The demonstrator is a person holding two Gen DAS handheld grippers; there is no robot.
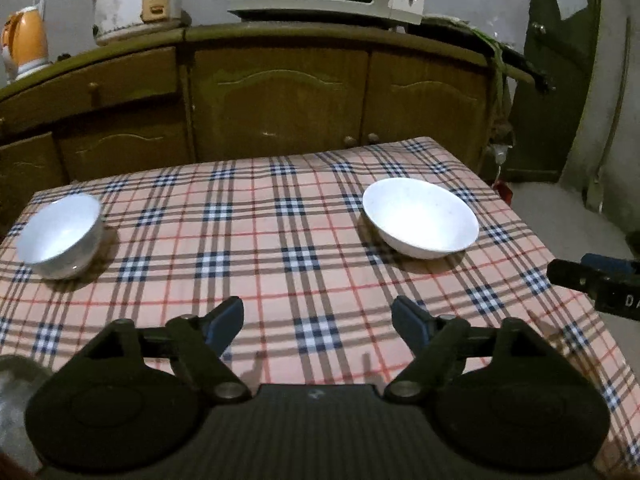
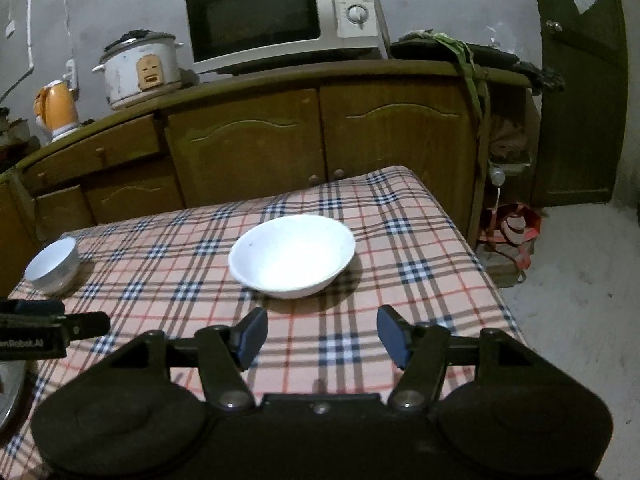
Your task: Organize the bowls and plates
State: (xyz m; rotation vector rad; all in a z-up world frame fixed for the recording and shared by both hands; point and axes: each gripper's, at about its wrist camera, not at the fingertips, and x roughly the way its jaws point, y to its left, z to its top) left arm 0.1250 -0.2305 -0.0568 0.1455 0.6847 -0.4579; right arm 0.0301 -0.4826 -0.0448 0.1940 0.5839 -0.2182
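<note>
**Ana:** Bowls first, from the left wrist view. A wide, shallow white glazed bowl [image 1: 420, 218] sits ahead of the right fingertip of the left gripper [image 1: 318, 320]. A smaller, deeper white bowl [image 1: 60, 236] with steep walls sits far off beyond the left fingertip, well apart from the wide one. Both are upright on the pink, navy and red checked tablecloth [image 1: 280, 240], and both hold nothing.

**Ben:** And the fingers?

**Ana:** Spread wide, blue pads [image 1: 224, 324] facing each other over bare cloth, touching nothing. The dark tip of the right gripper [image 1: 592, 280] pokes in from the right edge.

**Ben:** What does the right wrist view add?

**Ana:** There the wide, shallow white glazed bowl [image 2: 292, 256] lies straight ahead, between the lines of the two fingers and just beyond their tips, smooth and empty inside. The smaller, deeper white bowl [image 2: 54, 266] is far to the left. The right gripper [image 2: 322, 334] is also spread, pinching nothing. The left gripper [image 2: 60, 328] shows side-on at the left edge. Behind stands a brown wooden cabinet [image 2: 320, 136] carrying a white boxy microwave [image 2: 280, 12] and a round white rice cooker [image 2: 140, 68].
</note>
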